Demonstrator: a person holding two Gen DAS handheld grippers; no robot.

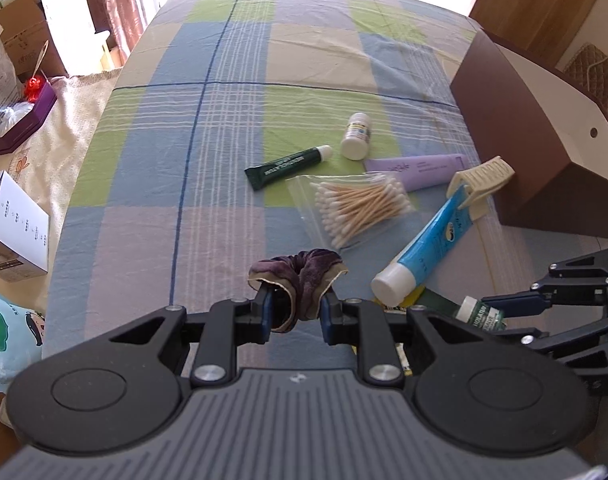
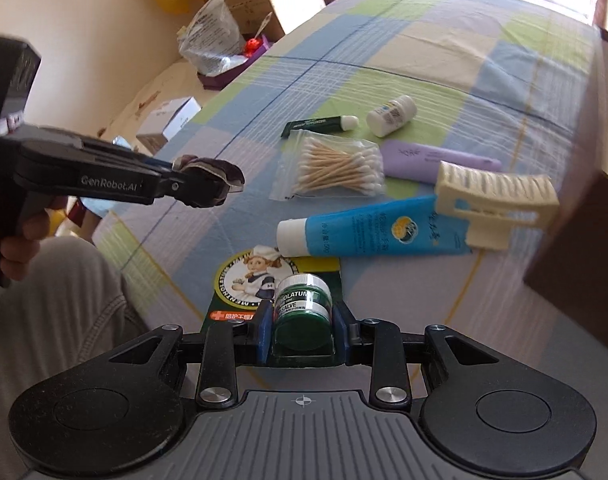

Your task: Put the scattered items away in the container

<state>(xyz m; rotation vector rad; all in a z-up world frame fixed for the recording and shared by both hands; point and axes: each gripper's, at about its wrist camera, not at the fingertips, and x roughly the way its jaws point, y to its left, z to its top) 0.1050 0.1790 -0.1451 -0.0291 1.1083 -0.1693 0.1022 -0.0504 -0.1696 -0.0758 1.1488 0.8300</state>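
Both grabs look done: left gripper (image 1: 295,314) pinches the purple scrunchie (image 1: 299,276) over the bed's near edge, right gripper (image 2: 302,332) clamps the green salve jar (image 2: 302,304), so next is carrying both to the brown box (image 1: 544,152) at the right edge.

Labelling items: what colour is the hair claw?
Cream hair claw, plain, no pattern; clearest in the right wrist view.
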